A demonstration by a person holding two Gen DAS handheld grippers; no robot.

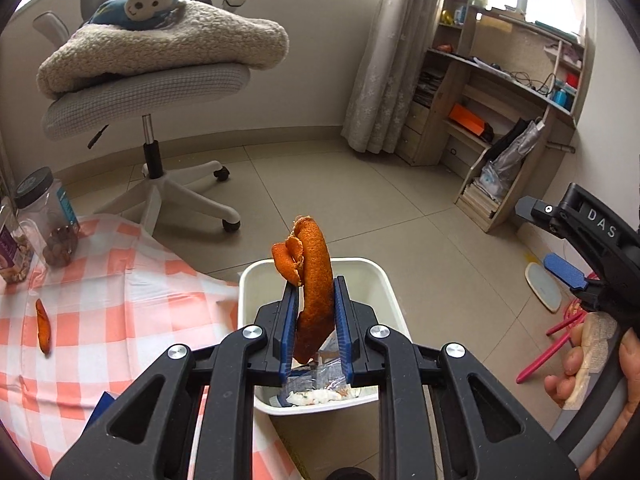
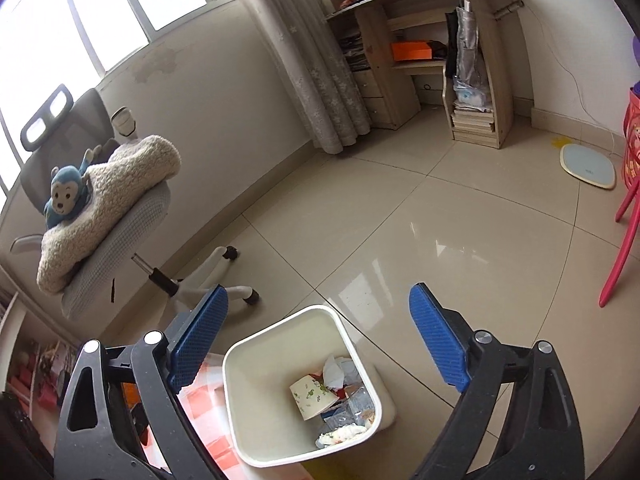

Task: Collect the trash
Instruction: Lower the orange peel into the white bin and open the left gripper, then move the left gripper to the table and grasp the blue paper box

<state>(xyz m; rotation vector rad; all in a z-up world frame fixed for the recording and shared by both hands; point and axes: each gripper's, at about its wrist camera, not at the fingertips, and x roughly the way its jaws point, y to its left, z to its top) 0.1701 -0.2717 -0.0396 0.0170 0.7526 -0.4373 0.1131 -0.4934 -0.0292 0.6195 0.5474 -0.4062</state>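
While "DAS" reads on the right gripper (image 2: 318, 336) (jaws spread, empty), the left gripper (image 1: 316, 320) pinches an orange peel (image 1: 314, 288), long axis upright, above the white bin's (image 1: 384, 280) near rim.

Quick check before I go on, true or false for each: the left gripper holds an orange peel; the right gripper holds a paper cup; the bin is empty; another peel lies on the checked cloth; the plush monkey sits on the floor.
1. The left gripper is shut on an orange peel: true.
2. The right gripper holds a paper cup: false, its jaws stand open and empty; the paper cup lies in the bin.
3. The bin is empty: false, it holds trash.
4. Another peel lies on the checked cloth: true.
5. The plush monkey sits on the floor: false, it lies on the office chair.
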